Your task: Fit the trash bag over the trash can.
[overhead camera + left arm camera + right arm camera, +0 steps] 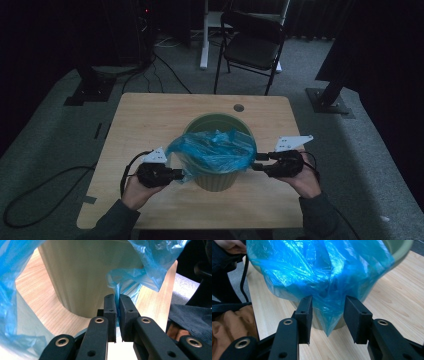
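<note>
Bin: a round pale-green plastic waste bin (216,176) stands upright on the light wooden table (150,120), near your edge, between your two hands.
Contents: a thin, crinkled blue plastic bag (214,150) lies bunched across the bin's mouth and drapes over the rim on the near side; what is under it you cannot see.
Bag direction: the bunched film runs crosswise, from your left gripper to your right one, with its ends hanging down the bin's wall.
Bin axis: vertical, mouth up, the far rim bare of film.
Left gripper (117,300): your jaws are nearly together and pinch a narrow fold of the blue bag just beside the bin's wall.
Right gripper (327,306): your jaws stand apart; a hanging point of the bag lies between them, and the pads do not press on it.
Writing: no brand or label is readable on the bin or the bag.
</note>
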Tool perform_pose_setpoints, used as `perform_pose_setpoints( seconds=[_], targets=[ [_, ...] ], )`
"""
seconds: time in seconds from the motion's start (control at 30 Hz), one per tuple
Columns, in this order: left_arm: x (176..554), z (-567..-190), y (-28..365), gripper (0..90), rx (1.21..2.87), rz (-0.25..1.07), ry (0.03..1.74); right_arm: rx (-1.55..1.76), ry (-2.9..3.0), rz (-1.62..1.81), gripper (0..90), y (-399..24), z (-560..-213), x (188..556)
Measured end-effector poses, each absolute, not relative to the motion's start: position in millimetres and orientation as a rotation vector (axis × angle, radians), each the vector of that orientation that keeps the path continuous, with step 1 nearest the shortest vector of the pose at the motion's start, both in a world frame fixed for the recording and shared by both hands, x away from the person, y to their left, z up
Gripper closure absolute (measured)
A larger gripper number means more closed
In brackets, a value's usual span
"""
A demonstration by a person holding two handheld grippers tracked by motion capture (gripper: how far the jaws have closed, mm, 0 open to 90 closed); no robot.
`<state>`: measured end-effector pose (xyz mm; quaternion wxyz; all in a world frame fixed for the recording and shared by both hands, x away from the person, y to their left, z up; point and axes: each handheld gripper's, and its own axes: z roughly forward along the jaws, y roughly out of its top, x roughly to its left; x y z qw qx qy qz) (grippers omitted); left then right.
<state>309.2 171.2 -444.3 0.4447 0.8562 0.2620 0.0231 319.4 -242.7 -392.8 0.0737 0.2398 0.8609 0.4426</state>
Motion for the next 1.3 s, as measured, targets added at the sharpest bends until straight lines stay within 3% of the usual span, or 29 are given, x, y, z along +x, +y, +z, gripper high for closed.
perform_pose_setpoints(
  seconds=[0.33, 0.67, 1.03, 1.17, 1.3],
  targets=[
    [316, -454, 173, 86.8, 2.151, 0.048, 0.686, 0.688, 2.614, 1.336, 63.3, -241, -393, 318],
    [318, -454, 177, 87.2, 2.144, 0.067, 0.712, 0.731, 2.458, 1.458, 56.5, -255, -377, 315],
    [318, -454, 178, 87.3, 2.141, 0.072, 0.714, 0.66, 2.463, 1.469, 53.0, -230, -364, 321],
    [318, -454, 178, 87.3, 2.138, 0.071, 0.716, 0.639, 2.476, 1.37, 62.6, -219, -364, 323],
    [318, -454, 180, 87.3, 2.136, 0.076, 0.717, 0.622, 2.484, 1.313, 77.7, -216, -366, 324]
  ],
)
